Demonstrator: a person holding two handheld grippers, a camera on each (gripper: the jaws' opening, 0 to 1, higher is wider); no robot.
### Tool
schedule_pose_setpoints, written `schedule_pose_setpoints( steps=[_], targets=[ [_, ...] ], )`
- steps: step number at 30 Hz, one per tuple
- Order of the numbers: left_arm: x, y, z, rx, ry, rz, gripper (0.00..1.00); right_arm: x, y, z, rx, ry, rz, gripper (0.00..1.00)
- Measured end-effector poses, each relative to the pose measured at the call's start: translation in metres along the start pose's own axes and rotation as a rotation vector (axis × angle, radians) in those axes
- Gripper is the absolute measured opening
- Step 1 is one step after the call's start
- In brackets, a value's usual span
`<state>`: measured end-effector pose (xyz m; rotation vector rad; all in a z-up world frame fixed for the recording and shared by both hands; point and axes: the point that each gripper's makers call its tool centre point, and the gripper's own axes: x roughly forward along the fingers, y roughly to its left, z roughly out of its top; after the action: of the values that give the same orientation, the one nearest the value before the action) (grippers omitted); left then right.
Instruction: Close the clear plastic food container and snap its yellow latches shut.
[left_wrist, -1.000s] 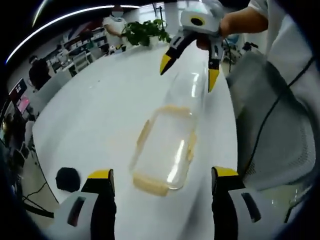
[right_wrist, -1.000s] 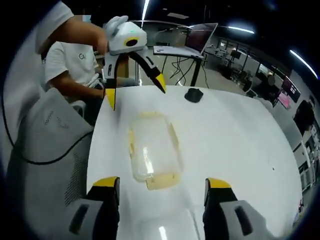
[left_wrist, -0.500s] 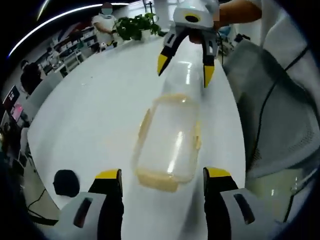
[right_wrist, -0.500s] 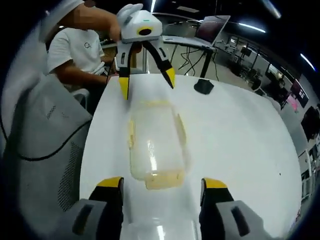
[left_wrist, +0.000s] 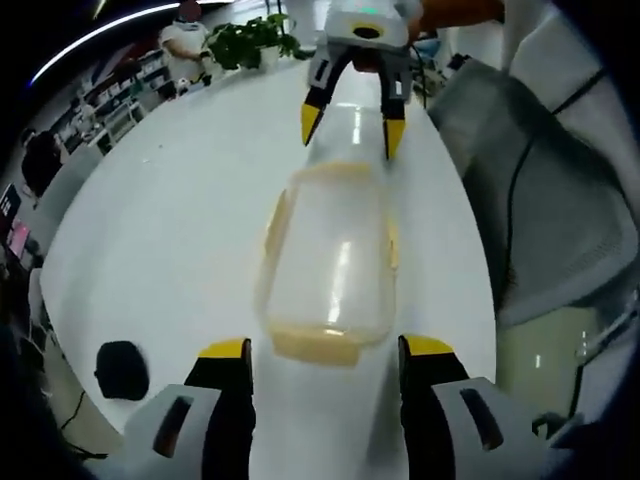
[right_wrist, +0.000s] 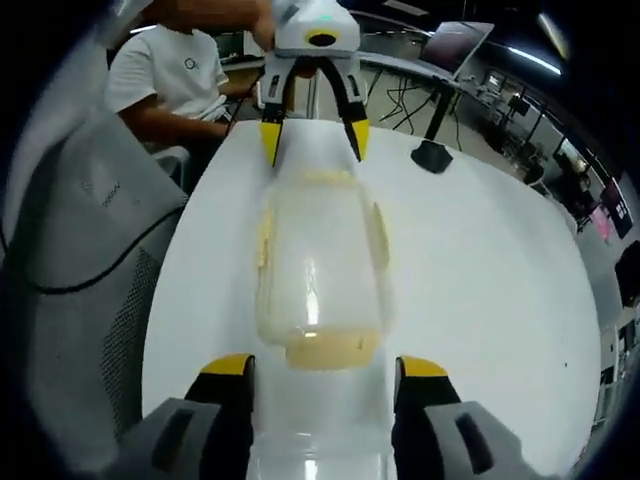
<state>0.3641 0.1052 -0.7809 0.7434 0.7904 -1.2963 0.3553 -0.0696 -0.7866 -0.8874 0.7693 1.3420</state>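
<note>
The left gripper (left_wrist: 325, 350) has its jaws spread wide, pointing forward and down. The right gripper (right_wrist: 325, 365) is spread wide too. They face each other, and a hand (right_wrist: 225, 12) grips the left gripper from above.

colours on the table

clear container (left_wrist: 327, 262) with pale yellow latches (right_wrist: 322, 350); white table (left_wrist: 190, 210); both grippers (left_wrist: 322, 352) (right_wrist: 318, 362) white and black with yellow jaw tips; a black puck (left_wrist: 122, 368); green plant (left_wrist: 250, 38); grey mesh chair (right_wrist: 85, 250).
</note>
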Motion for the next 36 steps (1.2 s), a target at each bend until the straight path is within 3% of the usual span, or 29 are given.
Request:
schedule_pose_setpoints(
  steps=[8,16,23,36],
  targets=[
    [0.008,-0.003,-0.006,0.057,0.03,-0.049,0.55,0.008,0.0,-0.002,-0.007,0.015,0.017,0.52],
    [0.01,0.0,-0.011,0.052,0.032,-0.053,0.52,0.013,0.001,0.001,-0.013,0.02,0.037,0.5],
    [0.012,0.005,-0.014,0.061,0.04,-0.044,0.5,0.015,-0.002,-0.001,-0.007,0.036,0.057,0.37],
    [0.019,-0.003,-0.009,0.109,0.025,-0.091,0.4,0.021,0.001,-0.002,-0.035,0.051,0.078,0.37]
  ],
)
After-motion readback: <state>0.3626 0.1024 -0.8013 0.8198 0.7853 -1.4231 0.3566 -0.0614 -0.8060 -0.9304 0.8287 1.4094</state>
